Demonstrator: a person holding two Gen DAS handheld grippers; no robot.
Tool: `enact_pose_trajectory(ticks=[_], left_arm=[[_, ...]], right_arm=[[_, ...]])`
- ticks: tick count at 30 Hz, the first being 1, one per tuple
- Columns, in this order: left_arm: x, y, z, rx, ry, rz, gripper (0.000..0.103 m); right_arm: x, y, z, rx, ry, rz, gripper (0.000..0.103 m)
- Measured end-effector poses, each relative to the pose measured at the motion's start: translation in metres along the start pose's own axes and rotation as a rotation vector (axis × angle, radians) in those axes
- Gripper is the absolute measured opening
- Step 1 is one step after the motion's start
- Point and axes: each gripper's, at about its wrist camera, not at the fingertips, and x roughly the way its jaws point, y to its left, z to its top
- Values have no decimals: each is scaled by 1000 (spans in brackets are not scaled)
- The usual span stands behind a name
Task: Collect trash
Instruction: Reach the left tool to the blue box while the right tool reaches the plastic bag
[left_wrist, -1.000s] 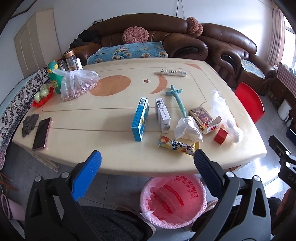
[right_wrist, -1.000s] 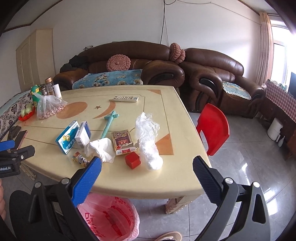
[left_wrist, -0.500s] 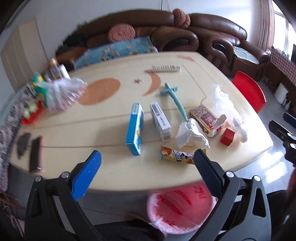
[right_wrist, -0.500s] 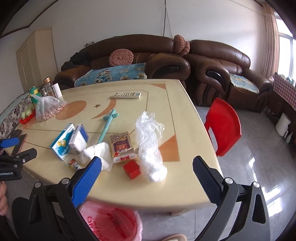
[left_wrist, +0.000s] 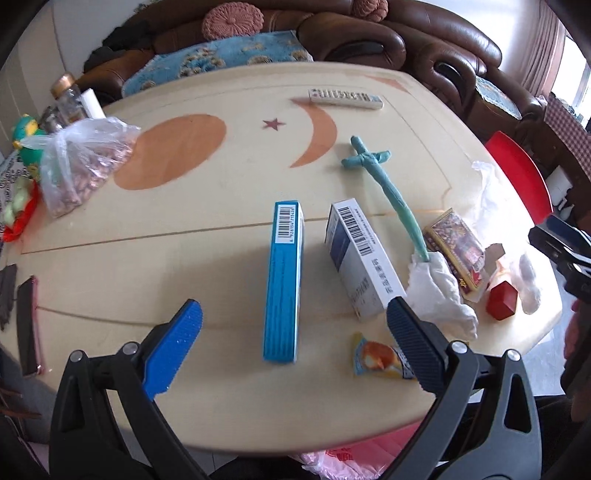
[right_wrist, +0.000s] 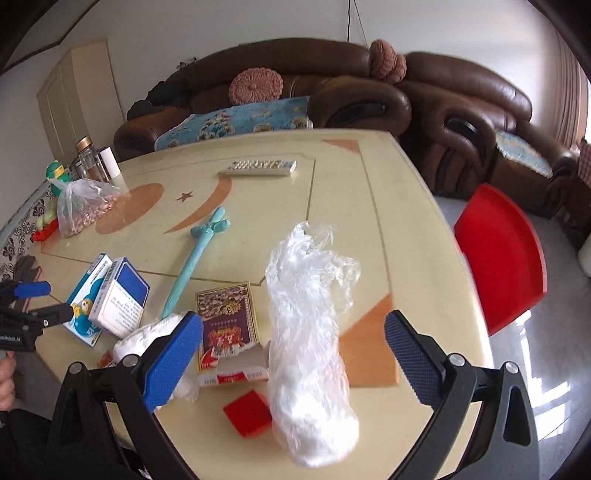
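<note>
Both grippers lower toward table (left_wrist: 221, 258), left gripper (left_wrist: 291, 325) over blue box (left_wrist: 284, 280), spread

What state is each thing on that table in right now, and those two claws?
Left claw: open, empty.
Right claw: open, empty.
Blue box: closed, on its edge.
White box: closed, lying.
Red-gold box: flap open.
Tissue: crumpled.
Clear bag: crumpled.
Nut bag: knotted shut.
</note>
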Motion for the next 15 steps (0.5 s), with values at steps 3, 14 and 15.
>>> enact_pose_trajectory(ticks=[3,14,15], left_arm=[[16,2,4,4,28,-6,98],[41,21,0,-42,61,-58,98],[42,20,-1,-36,59,-57,97]], right_arm=[[22,1,4,-17,32,-15,96],[45,-15,5,51,53,5,93],[47,-15,6,52,51,6,93]])
